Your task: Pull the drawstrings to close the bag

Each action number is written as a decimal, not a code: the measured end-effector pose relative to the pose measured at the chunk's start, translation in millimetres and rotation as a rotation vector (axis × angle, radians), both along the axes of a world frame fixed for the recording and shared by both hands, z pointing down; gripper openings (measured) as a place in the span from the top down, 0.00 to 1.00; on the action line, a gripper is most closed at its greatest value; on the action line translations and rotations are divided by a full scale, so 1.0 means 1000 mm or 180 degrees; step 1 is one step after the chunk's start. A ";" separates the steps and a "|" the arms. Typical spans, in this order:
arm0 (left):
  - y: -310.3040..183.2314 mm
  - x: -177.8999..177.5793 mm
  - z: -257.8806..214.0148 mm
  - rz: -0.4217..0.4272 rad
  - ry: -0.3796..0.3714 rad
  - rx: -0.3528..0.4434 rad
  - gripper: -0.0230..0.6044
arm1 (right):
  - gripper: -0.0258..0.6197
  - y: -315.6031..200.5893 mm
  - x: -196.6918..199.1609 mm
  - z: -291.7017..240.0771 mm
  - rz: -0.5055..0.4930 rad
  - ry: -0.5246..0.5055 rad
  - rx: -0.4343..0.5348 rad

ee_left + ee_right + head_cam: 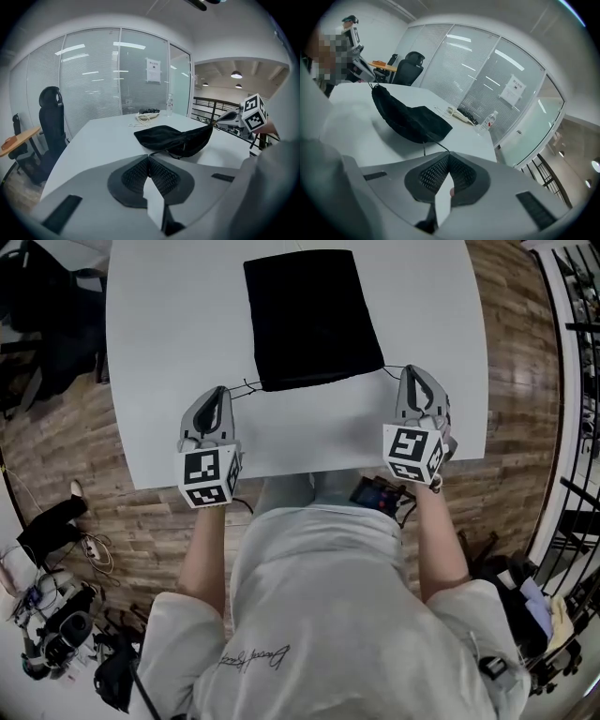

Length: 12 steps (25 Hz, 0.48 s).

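I am watching a person standing at a white rectangular tabletop [159, 334], holding a tool in each hand. A flat black fabric drawstring bag [312, 315] is lying in the middle of it, well away from the edges, with its mouth facing the person.

The left tool [220, 390] is resting just off the bag's near-left corner. Its jaws are pressing together, pinching the thin black left drawstring [246, 387]. In the left gripper view that cord is running from the seam between the ribbed pads [136, 176] straight to the bag.

The right tool [410, 371] is mirroring it at the near-right corner. It too is clamped tight, gripping the thin black right drawstring [394, 368]. The right gripper view shows the cord disappearing between the closed jaws.

Both gripper views show the bag's mouth rising slightly off the tabletop between the two tools, so the cords look to be taking tension.

To my eye the grasping step is done and the pull itself is only beginning. The mouth is spanning its full width and is not yet gathered.

The next move, I judge, calls for drawing the two tools apart, left going left and right going right, evenly and low over the surface. The pinch must hold so the thin cords do not slip. The light bag may slide instead of cinching if one side is pulled harder.
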<state>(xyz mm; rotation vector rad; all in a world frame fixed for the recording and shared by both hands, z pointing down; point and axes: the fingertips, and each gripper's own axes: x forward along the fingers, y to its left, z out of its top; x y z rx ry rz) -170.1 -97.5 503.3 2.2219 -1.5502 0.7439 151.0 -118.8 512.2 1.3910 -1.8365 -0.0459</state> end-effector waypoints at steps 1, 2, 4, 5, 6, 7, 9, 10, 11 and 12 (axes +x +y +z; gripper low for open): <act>0.000 0.001 -0.005 0.0010 -0.0005 0.0022 0.94 | 0.92 0.001 0.001 -0.006 -0.0012 -0.0013 0.0020; -0.001 0.002 -0.009 0.0024 -0.0010 0.0044 0.94 | 0.92 0.002 0.001 -0.011 -0.0024 -0.0021 0.0039; -0.002 0.002 -0.018 0.0051 -0.0021 0.0091 0.94 | 0.92 0.004 0.001 -0.022 -0.0058 -0.0020 0.0070; -0.003 0.001 -0.022 0.0065 -0.0033 0.0117 0.94 | 0.92 0.004 0.000 -0.027 -0.0080 -0.0015 0.0085; -0.003 0.000 -0.027 0.0080 -0.0049 0.0146 0.94 | 0.92 0.004 -0.001 -0.032 -0.0099 -0.0011 0.0103; -0.005 -0.001 -0.032 0.0100 -0.0068 0.0179 0.94 | 0.92 0.004 -0.002 -0.036 -0.0113 -0.0011 0.0121; -0.008 -0.002 -0.041 0.0141 -0.0099 0.0256 0.94 | 0.92 0.003 -0.003 -0.044 -0.0127 -0.0030 0.0157; -0.010 -0.001 -0.047 0.0157 -0.0103 0.0295 0.94 | 0.92 0.003 -0.002 -0.048 -0.0132 -0.0045 0.0176; -0.012 0.000 -0.052 0.0165 -0.0101 0.0332 0.94 | 0.92 0.002 -0.002 -0.052 -0.0138 -0.0062 0.0195; -0.014 0.001 -0.058 0.0167 -0.0092 0.0366 0.94 | 0.92 0.002 -0.002 -0.056 -0.0141 -0.0079 0.0212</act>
